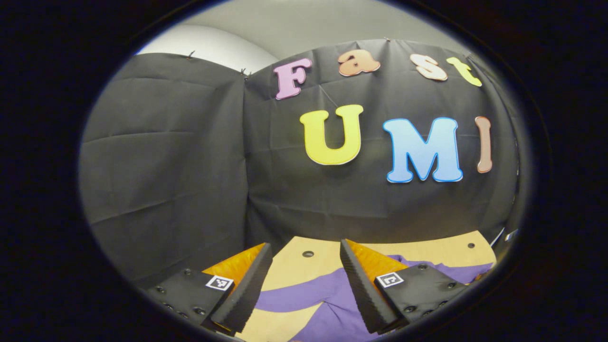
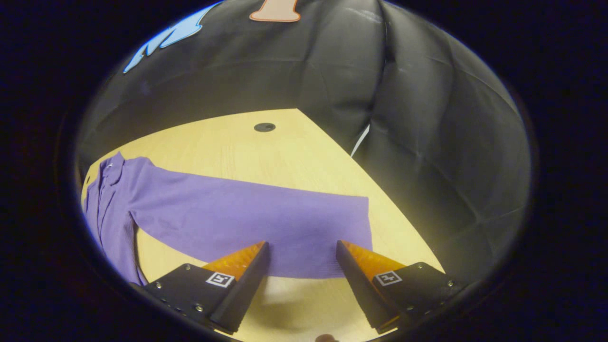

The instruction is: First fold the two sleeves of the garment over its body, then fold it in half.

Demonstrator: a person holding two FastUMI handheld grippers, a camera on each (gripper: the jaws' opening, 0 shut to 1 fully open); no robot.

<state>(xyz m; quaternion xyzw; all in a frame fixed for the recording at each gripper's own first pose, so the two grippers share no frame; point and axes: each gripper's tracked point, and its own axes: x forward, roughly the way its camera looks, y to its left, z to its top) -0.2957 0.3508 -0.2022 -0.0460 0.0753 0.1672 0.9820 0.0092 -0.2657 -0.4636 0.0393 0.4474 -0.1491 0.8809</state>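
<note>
Left gripper view: left hand-held gripper (image 1: 304, 280) wide open, gripping nothing, above purple garment (image 1: 327, 304) on the counter (image 1: 427, 251). Right gripper view: right hand-held gripper (image 2: 303, 275) wide open, empty, over the sleeve (image 2: 266, 218) lying flat, stretched out from the garment body.

Ahead of the right gripper (image 2: 303, 251) lies a plain purple garment (image 2: 247, 218) on a pale yellow wood-grain table (image 2: 266, 152) with a dark round hole (image 2: 264, 127), and before the left gripper (image 1: 306, 266) the same purple crosses tan wood beneath creased black cloth (image 1: 166, 166).
</note>
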